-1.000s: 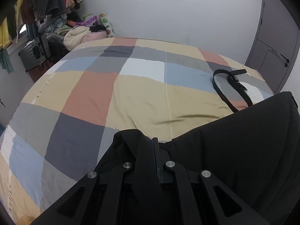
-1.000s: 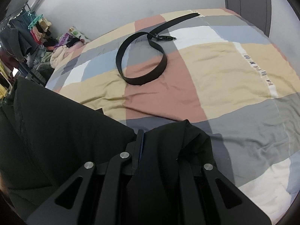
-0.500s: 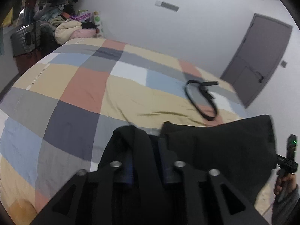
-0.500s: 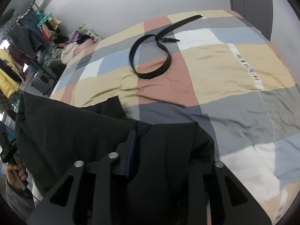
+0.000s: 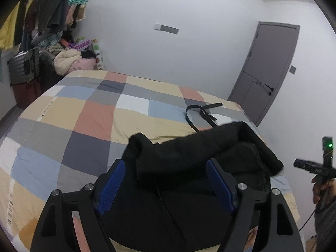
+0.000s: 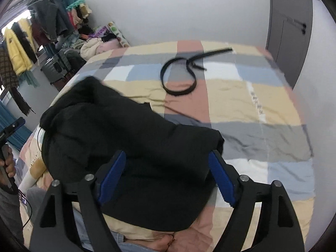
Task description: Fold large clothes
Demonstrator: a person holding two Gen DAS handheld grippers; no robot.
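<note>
A large black garment (image 5: 195, 168) lies bunched near the front edge of the bed with the checked cover (image 5: 88, 113); it also shows in the right wrist view (image 6: 117, 138). My left gripper (image 5: 166, 180) is open, its blue pads (image 5: 111, 184) apart over the garment's left end, holding nothing. My right gripper (image 6: 166, 174) is open too, with its blue pads (image 6: 222, 182) spread above the garment's right end. The other gripper's handle shows in each view's edge, right one (image 5: 319, 166), left one (image 6: 8, 130).
A black belt (image 5: 201, 113) lies curled on the bed beyond the garment, also in the right wrist view (image 6: 182, 77). Hanging clothes, a suitcase (image 5: 25, 67) and piled laundry stand at the far left. A grey door (image 5: 266, 71) is at the right. The person's legs are at the bed's front edge.
Both grippers were shut on the black garment and held it up; now both have opened, let it drop onto the bed, and pulled back and up.
</note>
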